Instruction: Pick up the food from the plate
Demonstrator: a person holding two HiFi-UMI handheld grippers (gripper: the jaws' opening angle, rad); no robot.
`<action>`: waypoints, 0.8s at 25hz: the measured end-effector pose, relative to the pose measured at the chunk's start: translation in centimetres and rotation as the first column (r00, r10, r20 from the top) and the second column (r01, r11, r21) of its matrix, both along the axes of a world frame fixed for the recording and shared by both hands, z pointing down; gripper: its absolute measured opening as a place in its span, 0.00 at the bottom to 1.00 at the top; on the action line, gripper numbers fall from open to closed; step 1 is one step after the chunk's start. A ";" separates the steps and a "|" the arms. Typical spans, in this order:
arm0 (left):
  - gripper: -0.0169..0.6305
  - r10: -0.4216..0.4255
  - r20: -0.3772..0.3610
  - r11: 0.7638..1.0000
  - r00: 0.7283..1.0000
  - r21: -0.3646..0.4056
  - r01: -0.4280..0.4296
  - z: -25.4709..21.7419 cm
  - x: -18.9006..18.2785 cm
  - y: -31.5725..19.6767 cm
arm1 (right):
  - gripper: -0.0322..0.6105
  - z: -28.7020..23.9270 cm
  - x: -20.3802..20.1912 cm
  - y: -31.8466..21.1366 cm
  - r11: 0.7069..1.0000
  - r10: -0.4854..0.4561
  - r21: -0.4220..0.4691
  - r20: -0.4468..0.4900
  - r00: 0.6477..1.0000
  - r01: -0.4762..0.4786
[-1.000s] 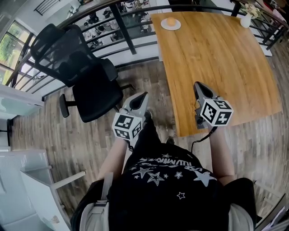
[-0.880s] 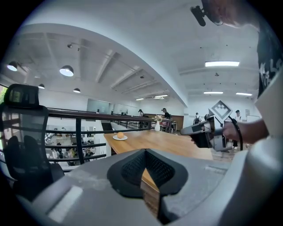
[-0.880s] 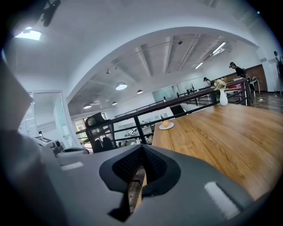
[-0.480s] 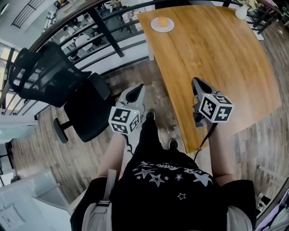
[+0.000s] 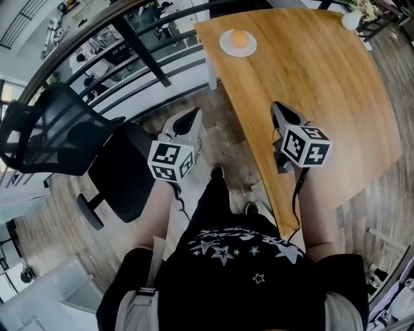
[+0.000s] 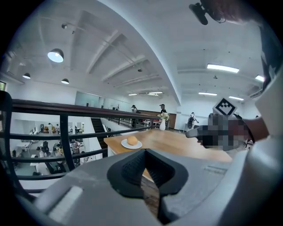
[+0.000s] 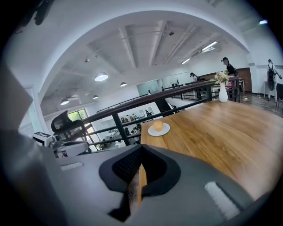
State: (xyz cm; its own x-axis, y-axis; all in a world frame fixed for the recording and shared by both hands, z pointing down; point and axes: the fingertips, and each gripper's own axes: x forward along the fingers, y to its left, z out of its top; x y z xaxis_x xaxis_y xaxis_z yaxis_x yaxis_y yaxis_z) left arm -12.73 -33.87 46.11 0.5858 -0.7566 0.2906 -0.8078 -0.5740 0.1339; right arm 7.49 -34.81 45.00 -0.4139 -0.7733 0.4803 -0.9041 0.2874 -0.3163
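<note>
An orange bun (image 5: 239, 38) (image 6: 131, 140) (image 7: 157, 125) lies on a small white plate (image 5: 237, 48) (image 6: 132, 145) (image 7: 159, 130) near the far left corner of the wooden table (image 5: 317, 84). My right gripper (image 5: 277, 111) hovers over the table's near left edge, well short of the plate, jaws shut with nothing in them. My left gripper (image 5: 189, 117) is held over the floor left of the table, also shut and empty.
A black office chair (image 5: 77, 152) stands on the floor to the left. A black railing (image 5: 139, 55) runs behind the table's far edge. A white vase with flowers (image 5: 352, 18) (image 7: 222, 93) stands at the far right corner. My legs and shoes (image 5: 217, 173) are below.
The view has shifted forward and the table and plate now lie nearer. Both grippers have kept their pose in front of my body, still shut.
</note>
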 end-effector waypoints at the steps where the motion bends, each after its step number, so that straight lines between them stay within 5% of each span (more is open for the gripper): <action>1: 0.03 0.004 0.001 1.000 1.000 -0.001 -0.004 0.0 -0.3 -0.6 | 0.05 -0.2 -0.3 -0.9 1.000 0.004 0.006 -0.005 1.000 -0.004; 10: 0.03 0.014 0.009 1.000 1.000 0.005 -0.014 -0.4 -3.2 -5.9 | 0.06 -0.2 -2.5 -8.5 0.998 0.058 0.029 -0.040 0.997 -0.057; 20: 0.03 -0.009 -0.003 1.000 1.000 -0.009 0.009 0.4 -5.2 -10.5 | 0.55 1.5 -4.2 -16.5 0.996 0.069 0.065 -0.024 0.997 -0.067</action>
State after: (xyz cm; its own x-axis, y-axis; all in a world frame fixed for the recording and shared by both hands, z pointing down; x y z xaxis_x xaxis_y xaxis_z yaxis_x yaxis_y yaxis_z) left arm -17.93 -44.37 46.52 0.5798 -0.7593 0.2955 -0.8126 -0.5654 0.1414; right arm 3.24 -51.26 46.46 -0.3470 -0.8287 0.4391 -0.9300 0.2437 -0.2750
